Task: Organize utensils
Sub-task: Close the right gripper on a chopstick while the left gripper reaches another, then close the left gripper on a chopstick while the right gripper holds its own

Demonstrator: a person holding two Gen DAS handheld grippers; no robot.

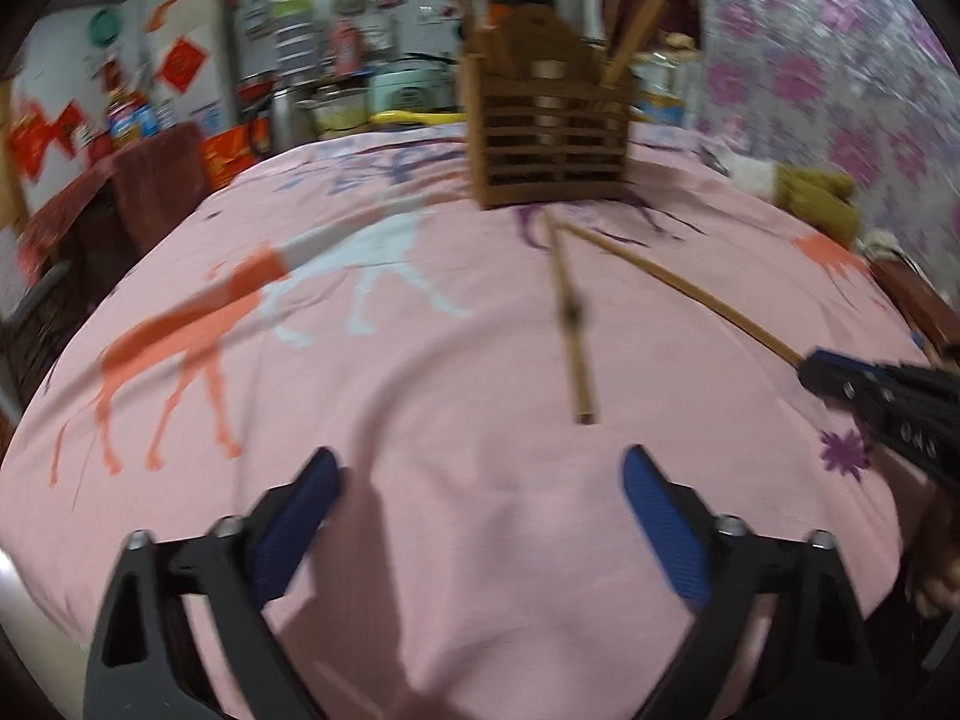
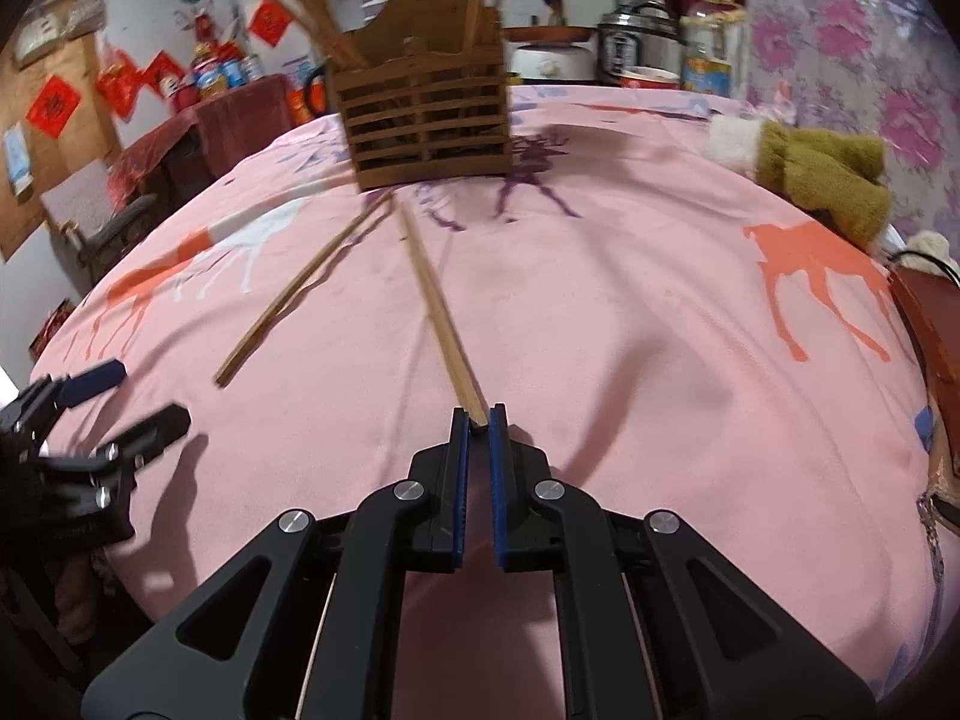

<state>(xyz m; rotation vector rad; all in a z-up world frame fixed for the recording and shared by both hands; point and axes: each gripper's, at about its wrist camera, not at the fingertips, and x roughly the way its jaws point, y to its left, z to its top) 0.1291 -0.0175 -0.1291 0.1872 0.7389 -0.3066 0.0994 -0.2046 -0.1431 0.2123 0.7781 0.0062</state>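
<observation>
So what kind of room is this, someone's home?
Most likely a lived-in home kitchen or dining area: a table under a pink deer-print cloth, a wooden utensil holder with chopsticks, and an electric cooker and bottles crowded behind.

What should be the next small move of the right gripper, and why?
Probably lift the chopstick and carry it toward the wooden holder. The right gripper is already shut on its near end, while the far end rests on the pink cloth near the holder.

Matt wooden chopstick (image 2: 441, 312), cloth tablecloth (image 2: 630, 330)
</observation>
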